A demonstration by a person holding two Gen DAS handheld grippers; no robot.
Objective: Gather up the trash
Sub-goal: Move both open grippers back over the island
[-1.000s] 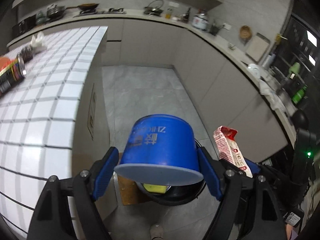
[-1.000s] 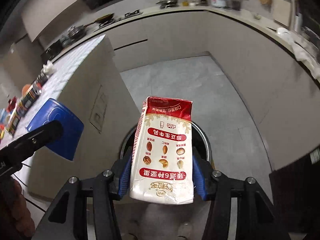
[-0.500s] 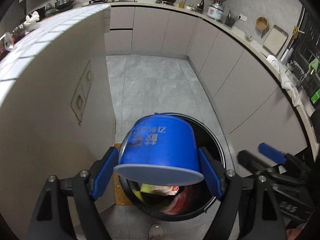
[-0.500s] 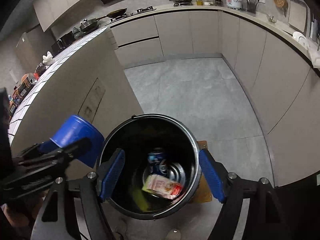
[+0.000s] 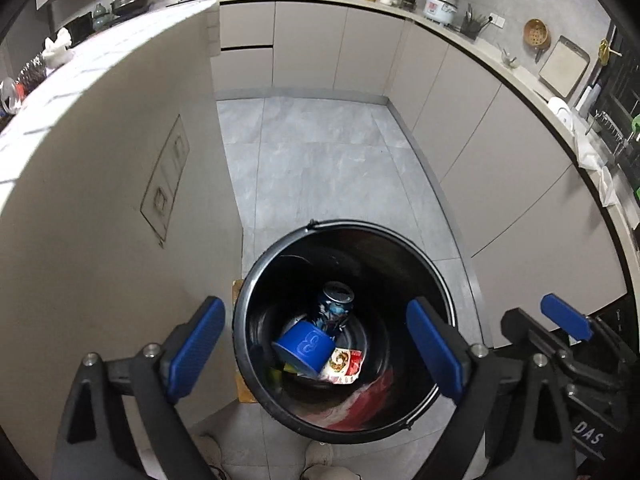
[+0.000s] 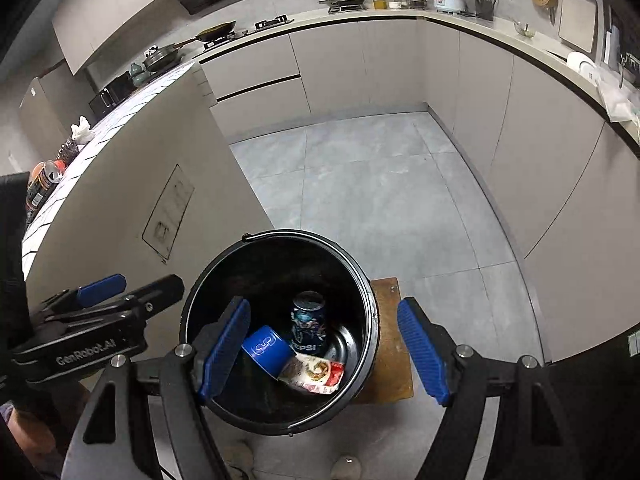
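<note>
Dropped since before, blue cup lies in bin — wooden board (right view only).

Opening, empty left gripper above black bin holding blue cup, can, carton.

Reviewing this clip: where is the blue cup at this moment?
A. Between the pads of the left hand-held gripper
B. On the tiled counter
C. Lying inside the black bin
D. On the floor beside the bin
C: the blue cup lies on its side at the bottom of the black bin, next to the soda can and the milk carton.
</note>
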